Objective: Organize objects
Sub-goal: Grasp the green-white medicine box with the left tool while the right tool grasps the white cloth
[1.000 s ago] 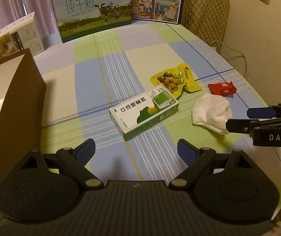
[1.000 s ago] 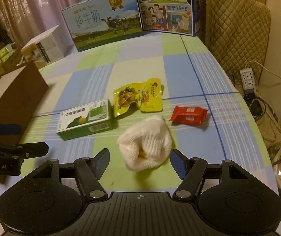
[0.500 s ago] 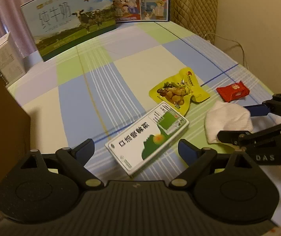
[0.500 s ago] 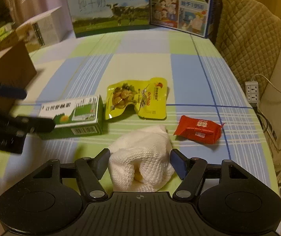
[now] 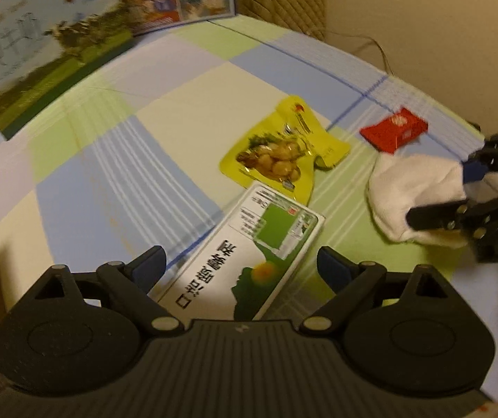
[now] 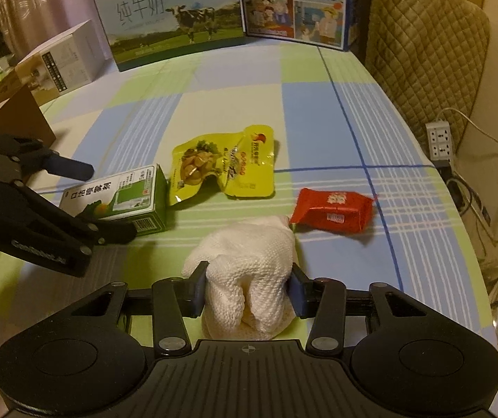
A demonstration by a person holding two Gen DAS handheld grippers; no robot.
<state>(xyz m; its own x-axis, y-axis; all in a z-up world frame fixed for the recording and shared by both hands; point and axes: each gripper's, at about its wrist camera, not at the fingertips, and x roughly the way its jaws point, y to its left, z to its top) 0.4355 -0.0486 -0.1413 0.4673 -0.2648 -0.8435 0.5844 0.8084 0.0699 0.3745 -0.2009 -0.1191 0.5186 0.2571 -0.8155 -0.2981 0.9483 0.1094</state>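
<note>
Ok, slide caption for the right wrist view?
Right tool closing on white cloth; left tool open astride green box.

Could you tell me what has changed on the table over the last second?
The right tongs came down over the white cloth and have just been closing; their pads now press its sides. The left tongs, open, advanced until the green-and-white box sits between their fingers, untouched. The yellow snack pouch and red packet stayed put.

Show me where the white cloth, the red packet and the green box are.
white cloth [image 6: 252,278]: right wrist view, on its knitted top, between the pads.
red packet [image 6: 332,209]: right wrist view, on its front face.
green box [image 5: 245,261]: left wrist view, on its printed top face.
</note>
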